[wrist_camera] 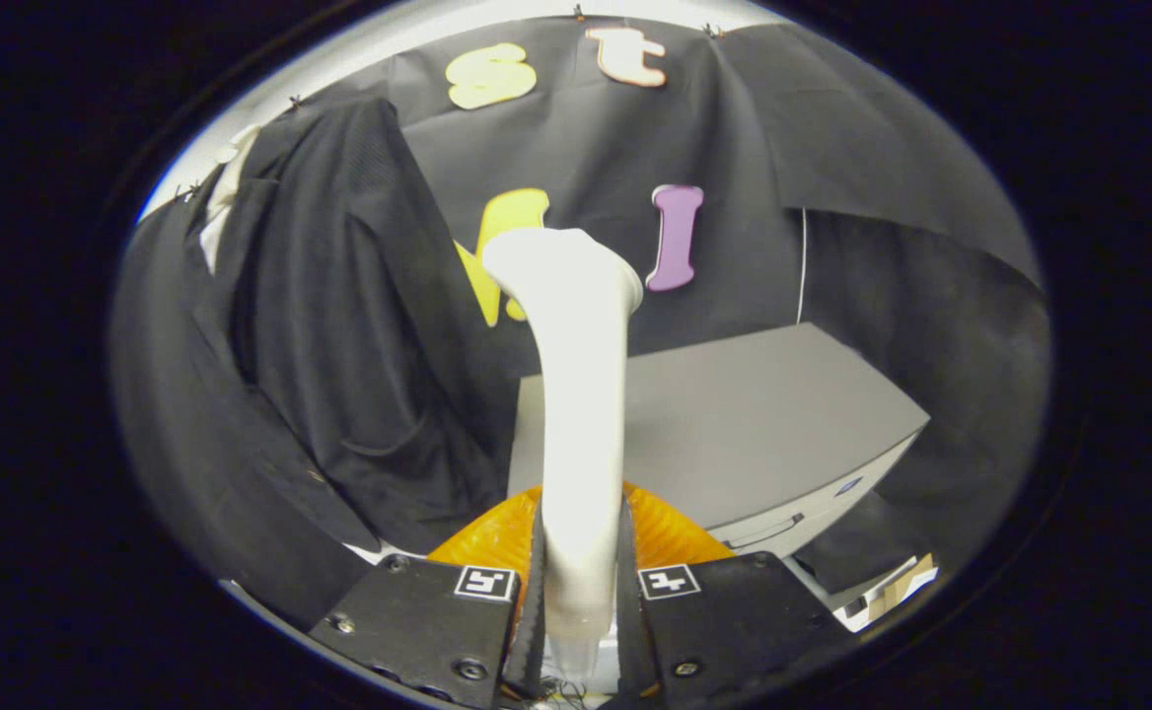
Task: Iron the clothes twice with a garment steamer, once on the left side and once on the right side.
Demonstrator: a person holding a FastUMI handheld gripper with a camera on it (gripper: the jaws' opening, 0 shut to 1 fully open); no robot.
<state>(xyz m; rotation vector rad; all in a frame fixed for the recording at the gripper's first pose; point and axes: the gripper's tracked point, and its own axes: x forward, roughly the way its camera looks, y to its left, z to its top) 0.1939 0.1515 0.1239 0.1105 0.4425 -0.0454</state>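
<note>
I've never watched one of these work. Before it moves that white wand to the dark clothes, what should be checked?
1. Grip: fingers closed on both sides of the steamer: ok.
2. Steamer upright, head above the fingers: ok.
3. Head touching the garment: not ok, garment hangs apart, to one side.
4. Way to the garment clear: ok.
5. Steam on: cannot tell.
6. Grey cabinet beyond the steamer, out of the way: ok.

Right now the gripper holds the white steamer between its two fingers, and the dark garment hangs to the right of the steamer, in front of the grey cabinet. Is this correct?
Not quite. In the gripper view, the gripper does hold the white steamer between its fingers, but the dark garment hangs to the left of the steamer. The grey cabinet is on the right, beyond the fingers.
</note>
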